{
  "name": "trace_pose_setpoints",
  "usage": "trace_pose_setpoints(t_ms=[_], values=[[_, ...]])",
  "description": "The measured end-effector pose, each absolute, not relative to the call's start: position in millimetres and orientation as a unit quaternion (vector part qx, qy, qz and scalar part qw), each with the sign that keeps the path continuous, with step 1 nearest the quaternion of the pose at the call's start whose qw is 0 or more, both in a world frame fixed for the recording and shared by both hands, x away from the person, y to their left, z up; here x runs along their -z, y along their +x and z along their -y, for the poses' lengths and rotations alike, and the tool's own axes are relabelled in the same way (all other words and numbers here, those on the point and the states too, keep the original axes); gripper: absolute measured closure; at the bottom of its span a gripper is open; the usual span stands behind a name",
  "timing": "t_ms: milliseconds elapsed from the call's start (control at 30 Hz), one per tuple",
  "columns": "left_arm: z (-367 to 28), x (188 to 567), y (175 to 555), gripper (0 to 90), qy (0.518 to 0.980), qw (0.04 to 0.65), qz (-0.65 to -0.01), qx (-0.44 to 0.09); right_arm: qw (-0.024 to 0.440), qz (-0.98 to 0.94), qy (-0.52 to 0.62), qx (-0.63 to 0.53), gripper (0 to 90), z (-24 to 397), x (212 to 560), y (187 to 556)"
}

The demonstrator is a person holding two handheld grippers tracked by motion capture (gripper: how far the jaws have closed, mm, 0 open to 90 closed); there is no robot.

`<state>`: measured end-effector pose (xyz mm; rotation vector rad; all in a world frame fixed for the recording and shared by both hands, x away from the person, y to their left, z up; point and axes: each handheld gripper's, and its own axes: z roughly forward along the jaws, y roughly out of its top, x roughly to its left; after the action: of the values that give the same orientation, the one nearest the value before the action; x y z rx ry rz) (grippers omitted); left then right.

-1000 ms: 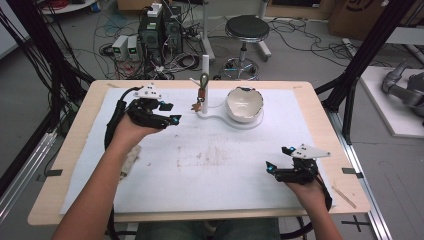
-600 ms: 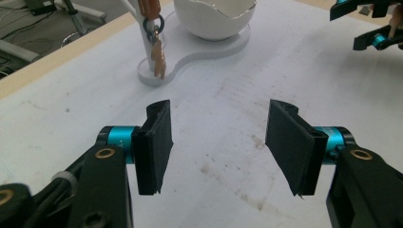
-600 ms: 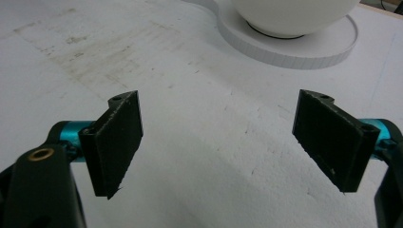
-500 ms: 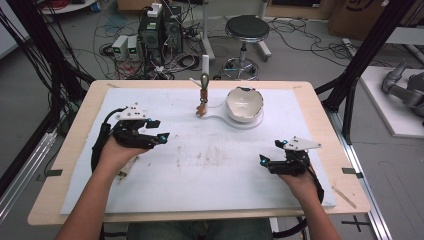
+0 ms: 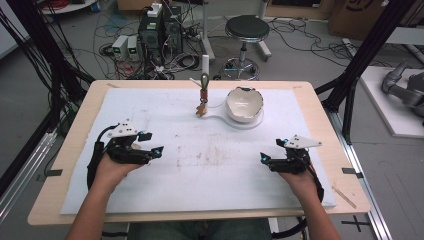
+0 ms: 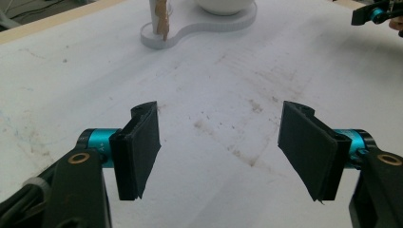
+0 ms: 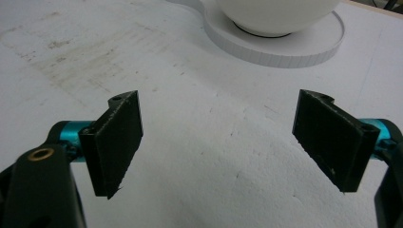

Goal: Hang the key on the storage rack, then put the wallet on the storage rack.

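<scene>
- A lab floor strewn with cables and a stool is lying beyond the wooden table (image 5: pixel 320 100), and a scuffed white foam mat (image 5: pixel 210 165) is covering most of its top.
- I am holding my left gripper (image 5: pixel 156 151) low over the mat's left side; its jaws have just been opening and are standing wide with nothing between them, bare mat showing in the gap in the left gripper view (image 6: pixel 218 147).
- My right gripper (image 5: pixel 263 160) is hovering over the mat's right side, its jaws also spread wide and holding nothing (image 7: pixel 218 147).
- The white bowl (image 5: pixel 244 104) is sitting on its white stand (image 5: pixel 220 118) at the far middle of the mat, ahead of both grippers and well apart from each.
- It is lying ahead and to the right of my left gripper, ahead and to the left of my right one; I judge the right gripper slightly nearer.
- The small brown figure (image 5: pixel 202 100) is standing upright on the stand's narrow left end, just beside the bowl, its long axis vertical.
- From the left, that figure is coming between my gripper and the bowl; from the right, I see open mat all the way to the bowl.
</scene>
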<state>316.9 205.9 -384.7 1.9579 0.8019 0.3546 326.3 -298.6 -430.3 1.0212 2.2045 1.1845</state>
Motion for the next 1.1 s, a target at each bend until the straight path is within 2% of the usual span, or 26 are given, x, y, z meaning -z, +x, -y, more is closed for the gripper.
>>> trace_pose_setpoints(t_ms=[467, 1100], values=[[-220, 391, 313, 22.1, 0.793, 0.477, -0.346, -0.153, 0.218, -0.804, 0.369, -0.412, 17.3, 299, 433, 326], [-229, 393, 308, 22.0, 0.795, 0.460, -0.357, -0.168, 0.219, -0.807, 0.364, -0.410, 17.3, 297, 433, 325]])
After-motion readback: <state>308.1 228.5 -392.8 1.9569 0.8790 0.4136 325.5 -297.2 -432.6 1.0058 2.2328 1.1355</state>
